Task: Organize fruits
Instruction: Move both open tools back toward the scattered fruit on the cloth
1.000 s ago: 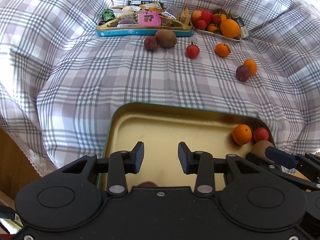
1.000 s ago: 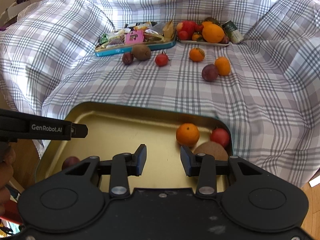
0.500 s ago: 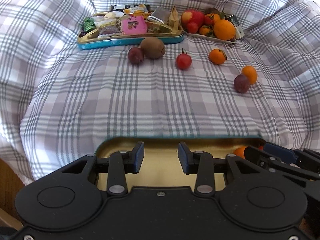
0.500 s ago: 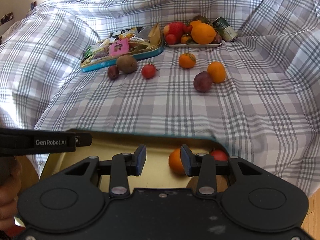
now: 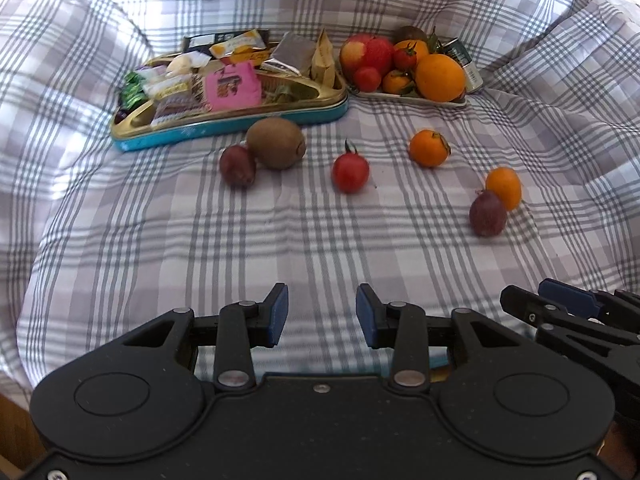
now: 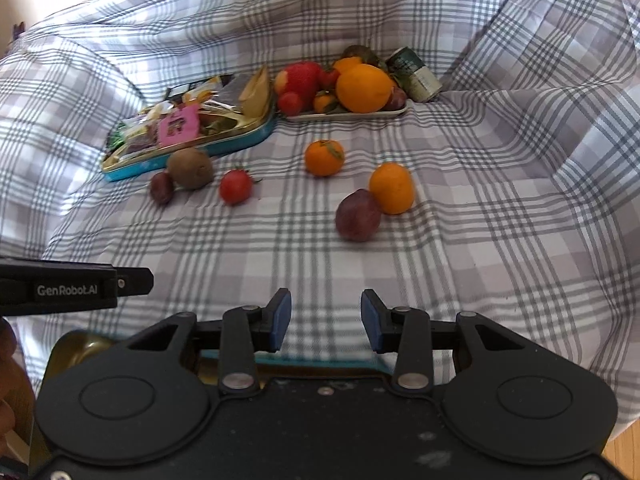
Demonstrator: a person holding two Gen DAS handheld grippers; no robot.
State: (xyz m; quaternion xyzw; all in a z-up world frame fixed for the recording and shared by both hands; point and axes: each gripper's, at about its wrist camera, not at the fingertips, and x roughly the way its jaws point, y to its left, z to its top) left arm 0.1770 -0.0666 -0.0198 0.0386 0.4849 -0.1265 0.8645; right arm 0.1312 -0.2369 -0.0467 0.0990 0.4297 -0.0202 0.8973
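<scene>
Both empty, jaws parted, the right hand-held gripper (image 6: 325, 321) sits nearer than the left hand-held gripper (image 5: 321, 315) to the plum (image 6: 357, 215), which lies far-right of it on the checked cloth (image 6: 500, 240), touching a mandarin (image 6: 391, 187).

I am holding my left gripper (image 5: 322, 316) with jaws apart and empty over the plaid cloth (image 5: 160, 248). At twelve o'clock a red tomato (image 5: 350, 172) is lying; at eleven, a kiwi (image 5: 276, 143) is touching a plum (image 5: 237, 165).
</scene>
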